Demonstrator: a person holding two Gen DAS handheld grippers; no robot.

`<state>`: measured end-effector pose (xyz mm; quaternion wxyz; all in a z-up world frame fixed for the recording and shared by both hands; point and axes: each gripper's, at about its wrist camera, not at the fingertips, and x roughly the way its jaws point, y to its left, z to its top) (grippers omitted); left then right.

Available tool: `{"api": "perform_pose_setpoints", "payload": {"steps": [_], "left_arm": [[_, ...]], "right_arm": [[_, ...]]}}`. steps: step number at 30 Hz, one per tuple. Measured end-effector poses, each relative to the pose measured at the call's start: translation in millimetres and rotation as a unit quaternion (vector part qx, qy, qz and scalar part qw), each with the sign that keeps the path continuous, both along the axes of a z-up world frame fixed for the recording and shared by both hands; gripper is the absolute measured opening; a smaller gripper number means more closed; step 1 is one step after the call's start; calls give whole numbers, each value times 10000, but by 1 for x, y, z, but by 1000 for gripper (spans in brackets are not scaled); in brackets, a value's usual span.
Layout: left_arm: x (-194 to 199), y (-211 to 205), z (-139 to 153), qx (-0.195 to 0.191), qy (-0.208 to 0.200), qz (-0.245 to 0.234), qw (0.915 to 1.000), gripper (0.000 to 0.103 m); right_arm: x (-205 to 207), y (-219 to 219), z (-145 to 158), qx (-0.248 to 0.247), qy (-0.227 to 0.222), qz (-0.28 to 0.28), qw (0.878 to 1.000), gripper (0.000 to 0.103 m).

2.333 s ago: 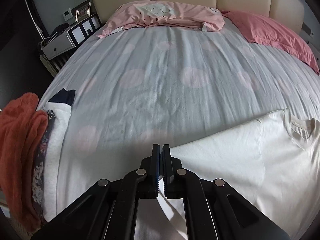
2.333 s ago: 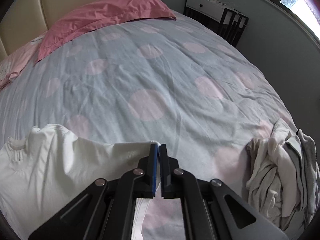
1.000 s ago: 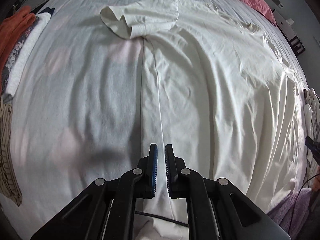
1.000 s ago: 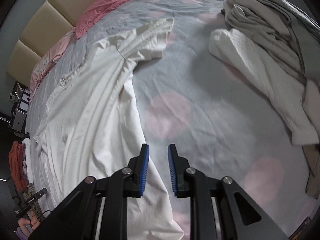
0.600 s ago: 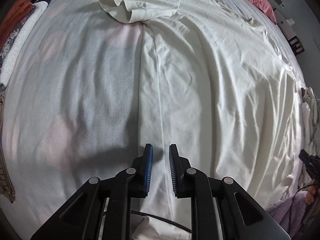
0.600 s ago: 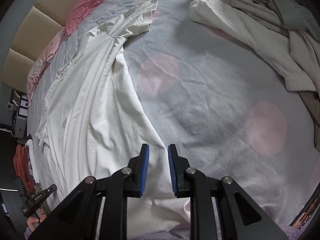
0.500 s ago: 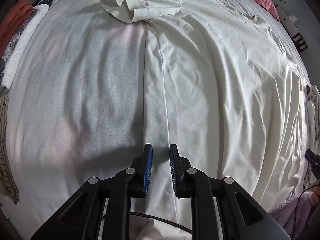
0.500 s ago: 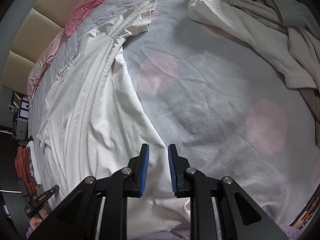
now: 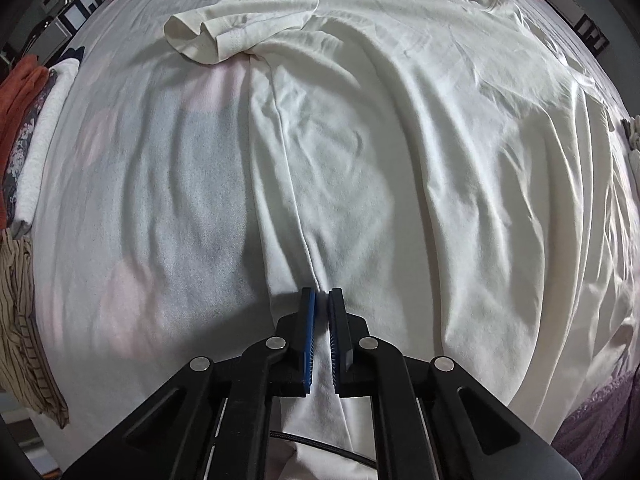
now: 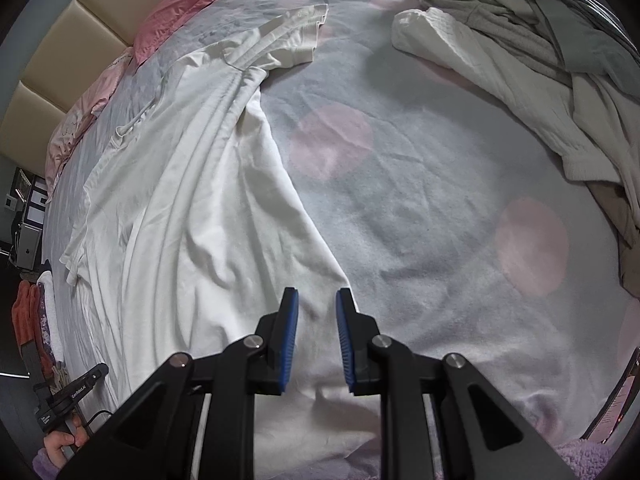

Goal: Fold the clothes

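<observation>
Shirt [image 9: 420, 152] in white lies spread across the bed [image 10: 420, 208]; left claw [image 9: 322, 300] nearly together on its side seam, right claw [image 10: 316, 298] apart above its hem.

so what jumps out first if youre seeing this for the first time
A big white t-shirt lies spread flat over the dotted grey bedspread and fills most of both views, one sleeve curled at the far left. The left gripper sits nearly closed over its side seam; the right gripper hangs open above the hem. Unfolded pale clothes are heaped at far right.
</observation>
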<state>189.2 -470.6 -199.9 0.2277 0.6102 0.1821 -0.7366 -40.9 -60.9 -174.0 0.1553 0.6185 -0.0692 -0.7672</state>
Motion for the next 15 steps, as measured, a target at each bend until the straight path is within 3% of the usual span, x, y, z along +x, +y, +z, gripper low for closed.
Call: {"api": "perform_pose_setpoints", "payload": {"steps": [6, 13, 15], "left_arm": [[25, -17, 18, 309, 581, 579, 9961, 4], [56, -38, 40, 693, 1274, 1286, 9810, 3], [62, -45, 38, 597, 1218, 1564, 9783, 3]], "right_arm": [[-6, 4, -11, -132, -171, -74, 9997, 19], [-8, 0, -16, -96, -237, -1, 9997, 19], [-7, 2, -14, -151, -228, -22, 9996, 19]]}}
